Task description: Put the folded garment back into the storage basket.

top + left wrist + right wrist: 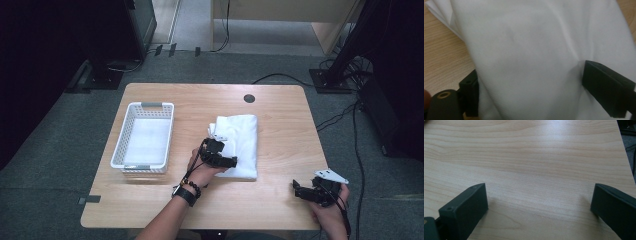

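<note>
A folded white cloth (241, 140) lies on the middle of the wooden table (285, 120). My left gripper (228, 153) rests on the cloth's near left part, pointing right across it. In the left gripper view the cloth (529, 50) lies between the widely spread jaws of the left gripper (530, 82); the right jaw touches it at a small crease, and no firm pinch shows. My right gripper (297, 189) sits near the table's front right corner. In its own view the right gripper (539, 200) is open over bare wood.
An empty white plastic basket (120, 145) stands on the table's left side. A dark round cable hole (249, 98) sits near the far edge. Cables run over the grey floor to the right of the table.
</note>
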`<state>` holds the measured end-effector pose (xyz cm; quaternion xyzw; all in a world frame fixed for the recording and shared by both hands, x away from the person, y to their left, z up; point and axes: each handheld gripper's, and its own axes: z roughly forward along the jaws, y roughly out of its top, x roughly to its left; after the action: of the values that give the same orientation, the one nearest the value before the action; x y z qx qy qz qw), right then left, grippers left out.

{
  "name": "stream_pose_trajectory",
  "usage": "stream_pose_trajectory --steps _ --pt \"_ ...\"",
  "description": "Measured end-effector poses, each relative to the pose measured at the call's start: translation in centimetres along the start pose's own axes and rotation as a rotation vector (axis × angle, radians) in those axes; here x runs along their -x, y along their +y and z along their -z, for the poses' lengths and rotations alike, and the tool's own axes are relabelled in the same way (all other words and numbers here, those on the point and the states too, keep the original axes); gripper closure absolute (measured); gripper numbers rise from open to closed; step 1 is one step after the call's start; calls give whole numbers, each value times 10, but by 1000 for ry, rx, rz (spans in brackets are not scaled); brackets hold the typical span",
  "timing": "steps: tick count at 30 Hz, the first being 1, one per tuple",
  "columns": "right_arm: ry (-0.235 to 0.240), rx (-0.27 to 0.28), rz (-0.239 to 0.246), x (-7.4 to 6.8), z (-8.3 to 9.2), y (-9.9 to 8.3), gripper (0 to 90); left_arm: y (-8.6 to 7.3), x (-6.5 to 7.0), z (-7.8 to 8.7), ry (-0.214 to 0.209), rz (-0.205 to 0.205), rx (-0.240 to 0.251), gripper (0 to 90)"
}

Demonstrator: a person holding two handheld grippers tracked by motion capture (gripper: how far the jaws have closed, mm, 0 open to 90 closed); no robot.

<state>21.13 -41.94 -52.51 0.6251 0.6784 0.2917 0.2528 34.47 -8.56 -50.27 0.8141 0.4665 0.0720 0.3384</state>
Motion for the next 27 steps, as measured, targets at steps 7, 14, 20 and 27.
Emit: stream_pose_trajectory --steps 7,14,20,27 --pt "0 0 -1 0 0 0 0 -3 -1 0 -107 7 44 385" --pt "0 0 -1 0 0 0 0 -8 0 0 -127 2 92 545" --pt "0 0 -1 0 0 0 0 -10 8 2 -86 -18 121 610" --pt "0 0 -2 0 0 0 0 -7 -5 2 -162 19 112 650"
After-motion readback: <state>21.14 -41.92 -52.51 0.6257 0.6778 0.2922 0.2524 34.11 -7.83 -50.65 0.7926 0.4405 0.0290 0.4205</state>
